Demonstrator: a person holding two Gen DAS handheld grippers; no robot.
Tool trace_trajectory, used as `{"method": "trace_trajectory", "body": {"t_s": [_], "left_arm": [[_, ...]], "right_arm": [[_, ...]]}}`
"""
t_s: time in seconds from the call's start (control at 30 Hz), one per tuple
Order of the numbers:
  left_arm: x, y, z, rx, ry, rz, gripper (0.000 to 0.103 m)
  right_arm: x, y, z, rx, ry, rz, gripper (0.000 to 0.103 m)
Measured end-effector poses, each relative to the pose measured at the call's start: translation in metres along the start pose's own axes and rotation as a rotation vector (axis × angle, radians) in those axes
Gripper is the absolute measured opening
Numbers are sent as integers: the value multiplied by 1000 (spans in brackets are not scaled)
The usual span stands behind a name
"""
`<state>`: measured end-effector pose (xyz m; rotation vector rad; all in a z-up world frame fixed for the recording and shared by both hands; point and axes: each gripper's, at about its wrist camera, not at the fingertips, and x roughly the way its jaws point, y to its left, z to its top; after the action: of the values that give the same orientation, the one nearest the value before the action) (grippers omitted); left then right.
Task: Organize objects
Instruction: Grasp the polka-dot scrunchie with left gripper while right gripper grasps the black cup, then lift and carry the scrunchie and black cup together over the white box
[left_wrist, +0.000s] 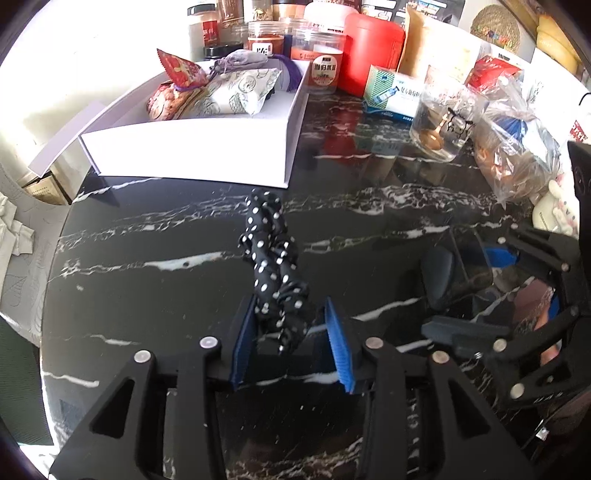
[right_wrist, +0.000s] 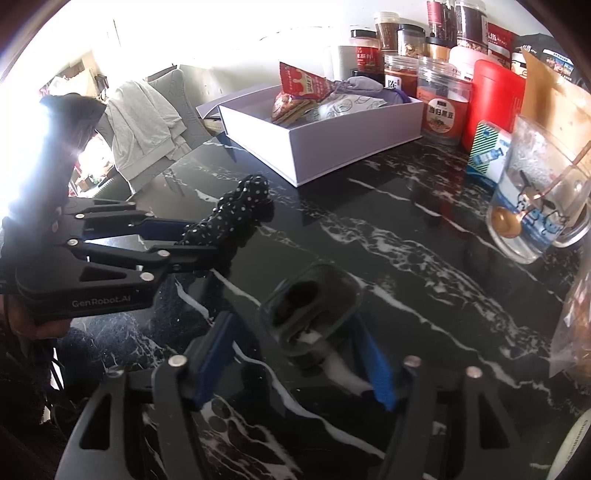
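Your left tool (left_wrist: 291, 341) grips the black polka-dot scrunchie (left_wrist: 271, 266) above the bench (left_wrist: 147, 236), in front of the white box (left_wrist: 192, 155). "GenRobot.AI" is printed on its body. Your right tool (right_wrist: 295, 358) stands wide around a small dark container (right_wrist: 308, 314), nearer you than that box.
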<state>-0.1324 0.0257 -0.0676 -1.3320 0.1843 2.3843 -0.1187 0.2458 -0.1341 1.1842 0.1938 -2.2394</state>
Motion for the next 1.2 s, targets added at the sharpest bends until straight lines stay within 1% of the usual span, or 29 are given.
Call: {"method": "trace_trajectory", "body": {"t_s": [0.3, 0.33, 0.37, 0.4, 0.43, 0.47, 0.53, 0.63, 0.87, 0.93, 1.03, 1.2], "left_arm": [[10, 2, 13, -26, -29, 34, 39], [11, 2, 13, -21, -33, 41, 39], [11, 0, 13, -11, -36, 54, 35], [12, -1, 13, 3, -39, 70, 31], [11, -2, 13, 8, -43, 59, 23], [11, -2, 13, 4, -43, 53, 22], [10, -1, 13, -1, -46, 56, 19], [10, 0, 11, -12, -44, 53, 18], [7, 2, 9, -40, -31, 29, 16], [4, 2, 6, -45, -23, 18, 16], [0, 3, 3, -53, -17, 15, 16], [-11, 1, -2, -47, -29, 18, 16]], "right_arm": [[4, -5, 2, 65, -26, -47, 69], [4, -5, 1, 68, -27, -56, 69], [3, -5, 1, 72, -29, -68, 68], [3, -5, 0, 74, -31, -77, 62], [2, -5, -1, 77, -34, -85, 52], [1, -5, -2, 82, -38, -87, 49], [-1, -8, -3, 102, -45, -79, 49], [-2, -7, -3, 96, -48, -72, 49], [-2, -5, -3, 90, -48, -66, 48], [-3, -5, -3, 87, -48, -45, 48], [-6, -1, -3, 68, -57, -34, 48], [-9, 4, -2, 49, -54, -36, 48]]}}
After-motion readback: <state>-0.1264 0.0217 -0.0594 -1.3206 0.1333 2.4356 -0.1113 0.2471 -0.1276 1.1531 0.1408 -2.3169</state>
